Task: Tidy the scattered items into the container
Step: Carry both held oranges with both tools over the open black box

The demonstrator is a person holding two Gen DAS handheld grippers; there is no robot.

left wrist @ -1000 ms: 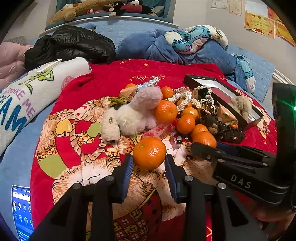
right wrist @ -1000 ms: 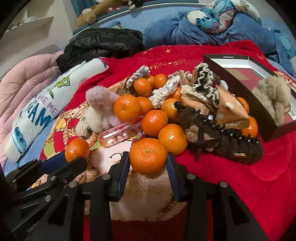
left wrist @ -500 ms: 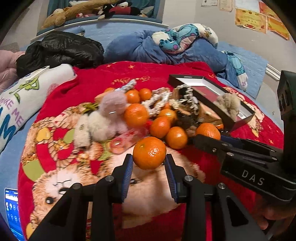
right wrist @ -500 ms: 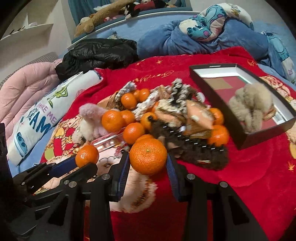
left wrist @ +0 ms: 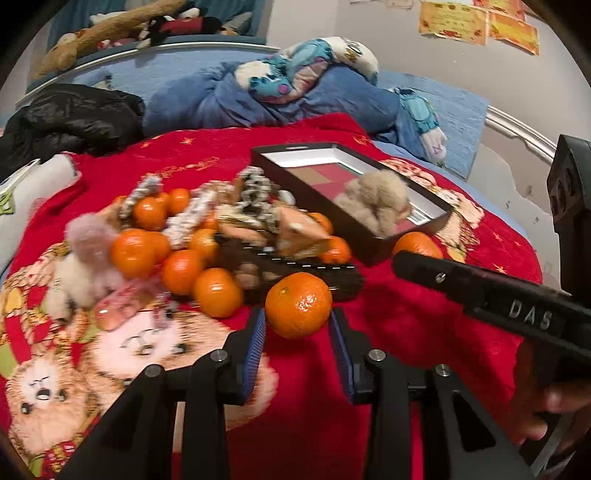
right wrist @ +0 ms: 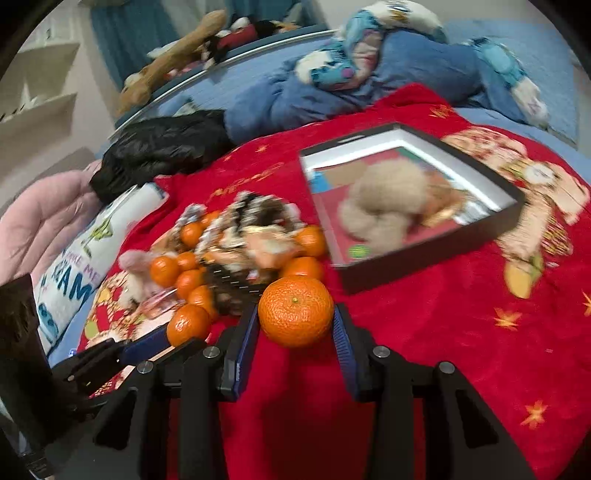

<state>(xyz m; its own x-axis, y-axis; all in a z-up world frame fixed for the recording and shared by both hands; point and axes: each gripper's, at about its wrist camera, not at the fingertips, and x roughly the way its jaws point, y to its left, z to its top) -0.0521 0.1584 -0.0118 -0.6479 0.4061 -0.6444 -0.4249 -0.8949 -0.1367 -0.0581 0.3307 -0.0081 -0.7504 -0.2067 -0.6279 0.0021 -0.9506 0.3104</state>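
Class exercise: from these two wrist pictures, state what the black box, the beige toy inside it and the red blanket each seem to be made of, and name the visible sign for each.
Black box: probably stiff card, matte black outside, white inside; thin straight walls and sharp corners.
Beige toy: plush or fake fur; fuzzy, soft outline, no shine.
Red blanket: soft fleece-like cloth, printed; it folds and dents, with a matte nap.

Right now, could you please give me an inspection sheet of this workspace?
Surface: red blanket over a bed.
Job's things: black box holding a beige plush; mandarins and trinkets piled left of it.
Clutter: black jacket, blue bedding, printed pillow.
Grippers: left gripper shut on a mandarin; right gripper shut on another mandarin.
Cables: nothing seen.
Surroundings: stuffed toys on headboard, wall posters.
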